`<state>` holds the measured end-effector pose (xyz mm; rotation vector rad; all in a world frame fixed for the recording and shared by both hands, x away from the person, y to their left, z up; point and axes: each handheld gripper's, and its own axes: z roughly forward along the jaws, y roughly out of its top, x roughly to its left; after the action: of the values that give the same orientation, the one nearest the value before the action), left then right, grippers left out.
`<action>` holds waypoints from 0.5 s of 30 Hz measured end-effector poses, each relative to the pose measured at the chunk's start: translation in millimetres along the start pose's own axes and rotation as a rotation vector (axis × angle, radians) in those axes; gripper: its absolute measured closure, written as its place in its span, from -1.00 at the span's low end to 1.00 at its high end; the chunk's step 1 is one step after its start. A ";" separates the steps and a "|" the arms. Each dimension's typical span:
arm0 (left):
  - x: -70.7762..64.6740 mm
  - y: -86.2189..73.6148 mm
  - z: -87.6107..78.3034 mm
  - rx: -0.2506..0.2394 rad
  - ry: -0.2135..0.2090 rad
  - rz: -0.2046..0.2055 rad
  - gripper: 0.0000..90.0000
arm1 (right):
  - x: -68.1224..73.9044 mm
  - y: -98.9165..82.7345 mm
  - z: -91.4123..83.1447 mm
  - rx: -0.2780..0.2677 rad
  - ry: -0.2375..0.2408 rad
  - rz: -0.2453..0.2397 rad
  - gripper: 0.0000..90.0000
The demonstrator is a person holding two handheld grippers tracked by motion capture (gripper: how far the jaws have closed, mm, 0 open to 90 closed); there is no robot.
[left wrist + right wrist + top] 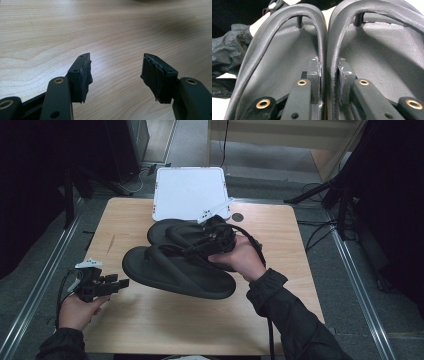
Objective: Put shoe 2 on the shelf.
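1. No legible writing on the black sandals (180, 265), frame centre.
2. Right gripper (329, 75): jaws pinch both sandals' adjoining straps.
3. Left gripper (117, 283), lower left: jaws open, empty.
4. Light wood counter (150, 320); white board (187, 192) at top; dark room.

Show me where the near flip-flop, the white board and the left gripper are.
near flip-flop (200, 281): high view, on its footbed.
white board (187, 192): high view, on its flat face.
left gripper (122, 283): high view, between its fingertips.

No text, label, brand, number or sign can be read in these pictures. The white board (189, 193) at the far edge of the table carries some small marks along its rim, but they are too small to read.
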<state>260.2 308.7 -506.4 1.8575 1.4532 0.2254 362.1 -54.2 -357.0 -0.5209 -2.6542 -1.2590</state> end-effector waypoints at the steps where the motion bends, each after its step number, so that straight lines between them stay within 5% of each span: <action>1: -0.2 0.2 0.4 0.002 -0.002 0.004 -0.09 | 0.6 2.7 -2.0 -0.001 -0.003 0.001 0.70; 8: -1.5 0.4 1.6 0.002 -0.008 0.008 -0.09 | -4.5 29.5 -18.0 -0.016 -0.047 0.012 0.70; 15: -0.2 0.3 0.6 -0.007 -0.012 -0.001 -0.08 | -24.5 53.7 -21.8 -0.022 -0.142 0.056 0.70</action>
<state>260.7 308.2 -506.6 1.8494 1.4434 0.2184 404.8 -45.5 -311.6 -0.7086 -2.7210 -1.2820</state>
